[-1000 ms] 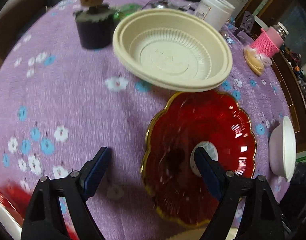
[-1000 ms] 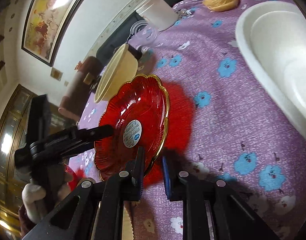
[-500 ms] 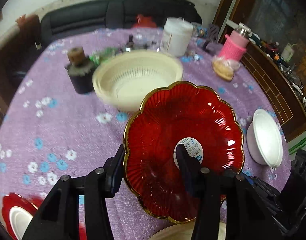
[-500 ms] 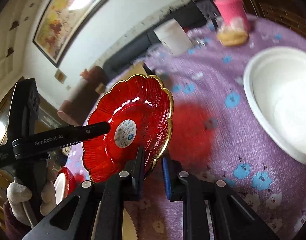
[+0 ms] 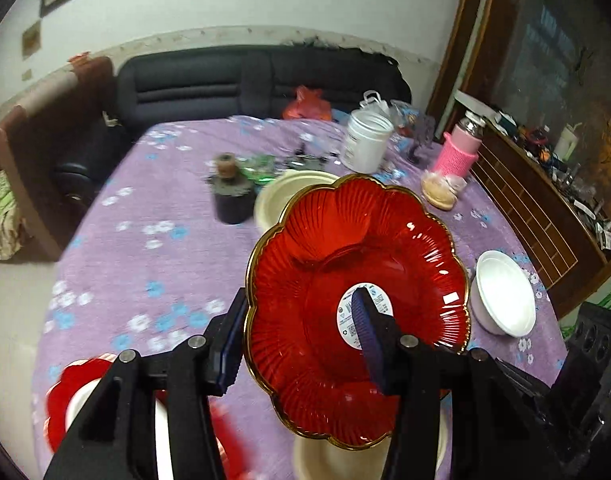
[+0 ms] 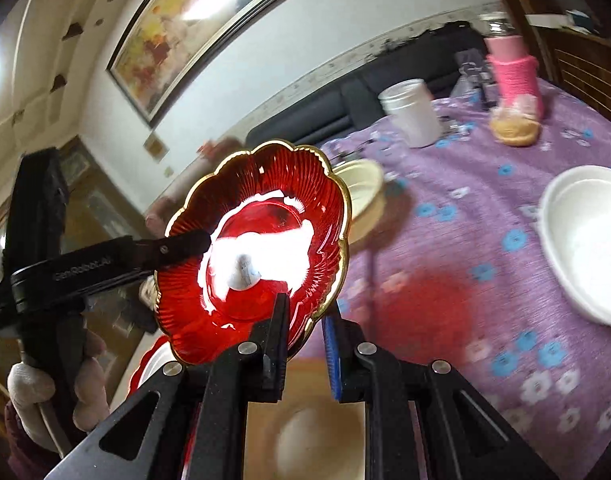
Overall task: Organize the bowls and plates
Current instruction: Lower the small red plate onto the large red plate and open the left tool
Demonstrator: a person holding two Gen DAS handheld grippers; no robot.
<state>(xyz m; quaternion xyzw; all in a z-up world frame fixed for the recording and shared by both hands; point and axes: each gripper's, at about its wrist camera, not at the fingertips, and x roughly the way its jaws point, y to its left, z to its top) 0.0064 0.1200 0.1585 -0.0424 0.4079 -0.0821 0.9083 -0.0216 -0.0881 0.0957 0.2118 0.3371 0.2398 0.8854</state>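
From my left wrist camera, my left gripper (image 5: 297, 334) points forward and slightly down over the purple flowered tablecloth (image 5: 153, 248), its fingers spread wide around the near left portion of the red glass plate (image 5: 357, 304). One finger sits outside the gold scalloped rim on the left, the other reaches over the plate's centre near the round white sticker (image 5: 363, 314). I cannot tell whether either pad actually touches the glass. The plate is lifted clear of the table and tilted up toward the lens. Behind it rests a cream bowl (image 5: 281, 196), partly hidden by the plate's upper rim. A white bowl (image 5: 505, 294) sits to the right, near the plate's edge. At lower left lies another red plate with a white dish (image 5: 81, 400) in it, blurred. A white jar (image 5: 365, 140) and a pink-sleeved bottle (image 5: 457, 150) stand farther back.

From my right wrist camera, my right gripper (image 6: 305, 320) angles upward from below, its fingers pinched onto the lower rim of the red glass plate (image 6: 257, 248), holding it in the air, steeply tilted. My left gripper (image 6: 105, 268) comes in from the left, one finger lying across the plate's face, my gloved left hand (image 6: 45, 392) wrapped round its handle. The cream bowl (image 6: 361, 196) sits beyond the plate, the white bowl (image 6: 585, 240) at right on the cloth.
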